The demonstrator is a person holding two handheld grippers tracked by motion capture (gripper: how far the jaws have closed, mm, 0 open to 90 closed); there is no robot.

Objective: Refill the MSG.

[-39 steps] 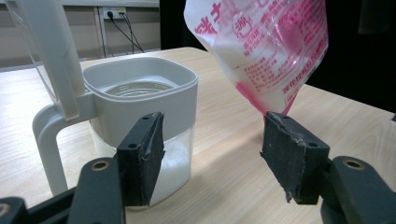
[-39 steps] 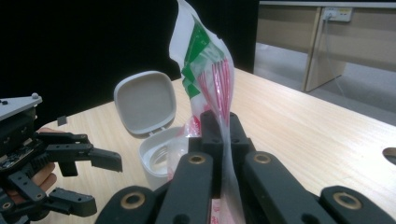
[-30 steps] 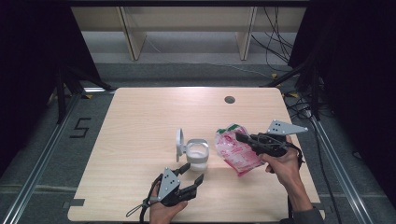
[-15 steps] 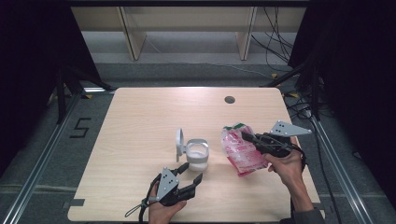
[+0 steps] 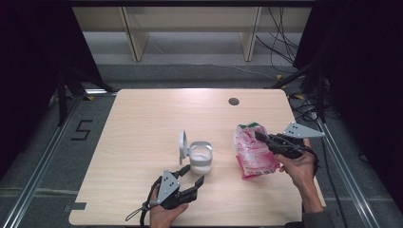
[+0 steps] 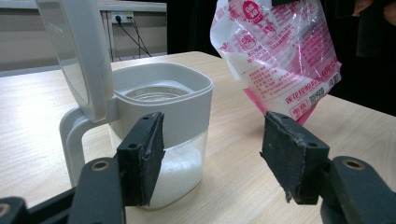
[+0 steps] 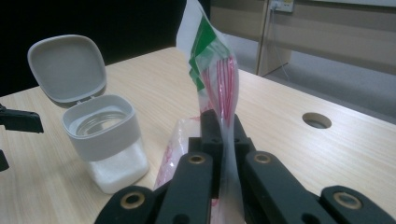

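A small clear container (image 5: 200, 159) with a grey collar and its hinged lid (image 5: 182, 144) standing open sits near the table's middle; white powder fills its lower part (image 6: 180, 170). My left gripper (image 5: 190, 176) is open just in front of the container, its jaws wide apart with nothing between them (image 6: 210, 154). My right gripper (image 5: 259, 137) is shut on a pink-and-clear plastic bag (image 5: 254, 152) with a green and red striped top (image 7: 212, 56), held to the right of the container (image 7: 105, 140), its bottom near the tabletop.
The light wooden table (image 5: 142, 123) has a round cable hole (image 5: 233, 101) at the back right. Dark curtains flank both sides, with cables on the floor at the right. A shelf unit (image 5: 190, 28) stands beyond the table.
My right gripper has carried the bag slightly to the right, away from the container. My left gripper stays open in about the same place.
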